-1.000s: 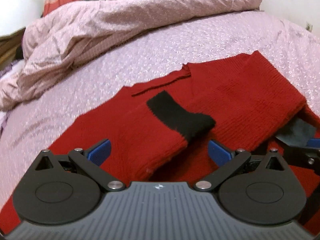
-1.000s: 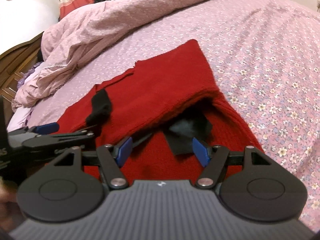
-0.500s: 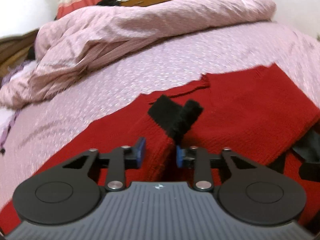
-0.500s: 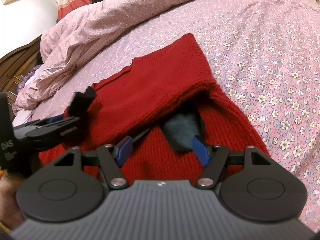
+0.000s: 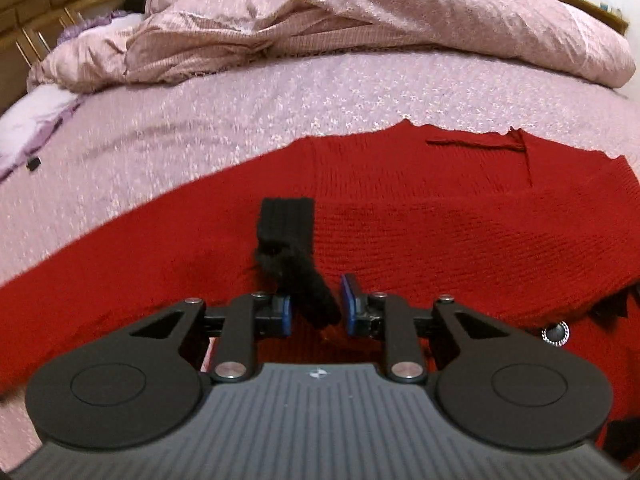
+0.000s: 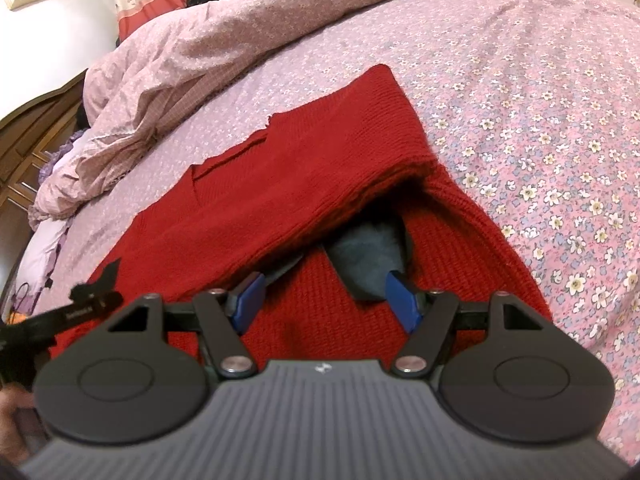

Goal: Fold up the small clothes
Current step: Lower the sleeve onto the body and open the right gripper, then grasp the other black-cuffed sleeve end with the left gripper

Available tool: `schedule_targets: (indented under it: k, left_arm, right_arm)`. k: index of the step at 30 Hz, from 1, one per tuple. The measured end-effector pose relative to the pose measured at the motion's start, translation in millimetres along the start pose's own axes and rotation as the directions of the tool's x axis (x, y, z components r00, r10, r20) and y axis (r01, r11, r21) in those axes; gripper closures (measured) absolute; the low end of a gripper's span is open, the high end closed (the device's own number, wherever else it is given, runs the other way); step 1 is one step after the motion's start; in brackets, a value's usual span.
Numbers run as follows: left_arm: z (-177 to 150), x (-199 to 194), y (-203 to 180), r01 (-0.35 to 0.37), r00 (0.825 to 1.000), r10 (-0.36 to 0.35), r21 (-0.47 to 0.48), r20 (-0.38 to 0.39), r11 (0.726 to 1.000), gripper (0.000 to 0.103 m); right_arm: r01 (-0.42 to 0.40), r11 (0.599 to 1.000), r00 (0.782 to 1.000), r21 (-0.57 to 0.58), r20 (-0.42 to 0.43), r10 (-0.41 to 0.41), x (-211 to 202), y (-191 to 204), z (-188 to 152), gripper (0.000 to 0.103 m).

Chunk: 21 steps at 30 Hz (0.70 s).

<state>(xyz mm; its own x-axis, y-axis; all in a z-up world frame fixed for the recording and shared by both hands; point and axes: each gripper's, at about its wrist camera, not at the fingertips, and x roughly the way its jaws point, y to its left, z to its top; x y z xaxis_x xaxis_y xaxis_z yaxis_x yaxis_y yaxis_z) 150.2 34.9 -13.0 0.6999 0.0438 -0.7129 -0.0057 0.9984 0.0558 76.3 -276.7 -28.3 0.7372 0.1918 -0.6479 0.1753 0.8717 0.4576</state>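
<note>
— Where's the red knitted sweater (image 5: 400, 216)?

— Flat on the pink flowered bedspread (image 6: 540, 80), below the rumpled pink duvet (image 5: 360, 12). The left gripper (image 5: 315, 312) has closed narrowly on the sweater's black ribbed cuff (image 5: 286, 224), lifting the sleeve, probably to fold it across the body.

— And the other?

— The right gripper (image 6: 326, 304) hangs wide, holding nothing, over the sweater's near edge by a dark grey patch (image 6: 372, 256), likely ready to pin it.
</note>
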Motion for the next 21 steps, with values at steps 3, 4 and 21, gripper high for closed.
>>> schedule_targets:
  k: [3, 4, 21]
  left_arm:
    - [-3.7, 1.0, 4.0, -0.051, 0.999, 0.051, 0.014, 0.01, 0.999, 0.049]
    - [-3.9, 0.2, 5.6, -0.062, 0.998, 0.061, 0.019, 0.014, 0.998, 0.046]
    - [-38.3, -43.9, 136.7, -0.215, 0.976, 0.216, -0.264, -0.023, 0.94, 0.013]
  right_arm:
    - [0.0, 1.0, 1.0, -0.004, -0.003, 0.0, 0.2, 0.6, 0.4, 0.034]
    - [0.0, 1.0, 1.0, -0.004, -0.003, 0.0, -0.1, 0.7, 0.3, 0.034]
    - [0.007, 1.0, 1.0, -0.028, -0.011, -0.008, -2.8, 5.8, -2.0, 0.033]
